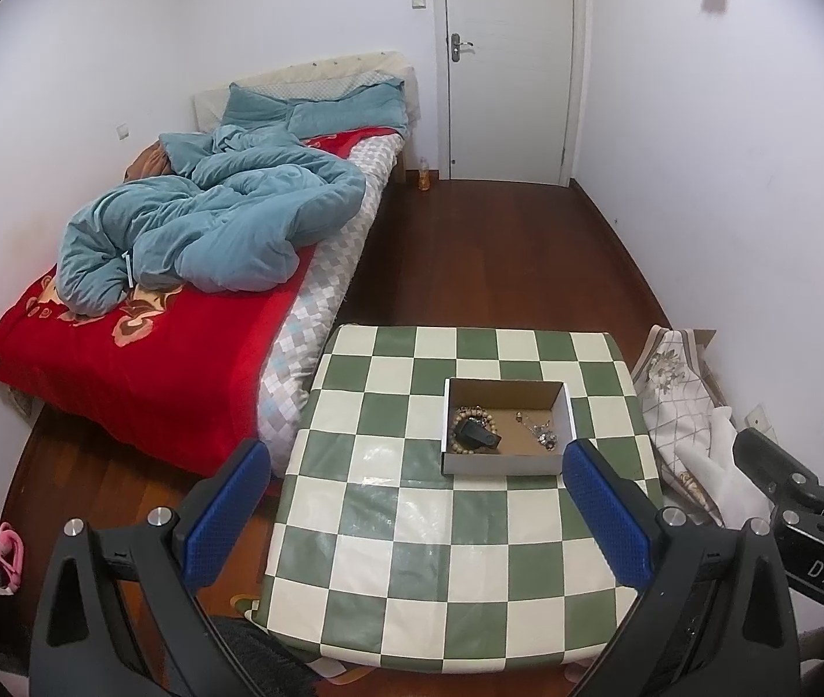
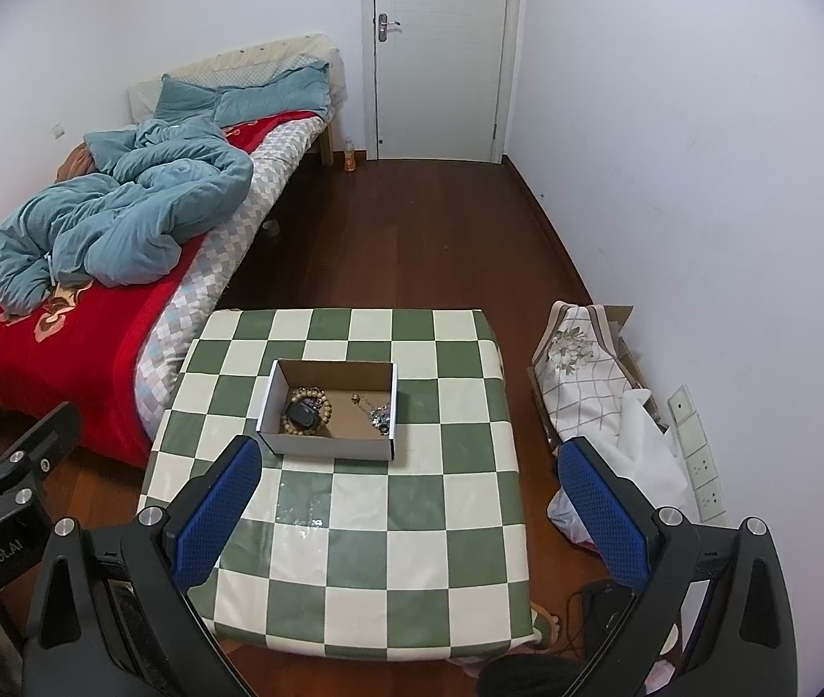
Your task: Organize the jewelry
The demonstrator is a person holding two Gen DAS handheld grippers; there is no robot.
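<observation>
Seeing an open cardboard box (image 1: 507,428) on the checkered table (image 1: 412,552), toward its far side. Inside: wooden bead bracelet (image 1: 472,428) at left with a black object (image 1: 478,434) lying on it, tangled silver chain (image 1: 545,433) at right. My left hand-held gripper (image 1: 416,514) and right hand-held gripper (image 2: 409,511) are both spread wide, holding nothing, above the table's near edge.

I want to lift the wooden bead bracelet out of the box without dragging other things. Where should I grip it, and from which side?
Probably from above: the box walls block side approaches. Pinch the wooden bead bracelet across its free right arc, since a black object lies over its left part.
</observation>
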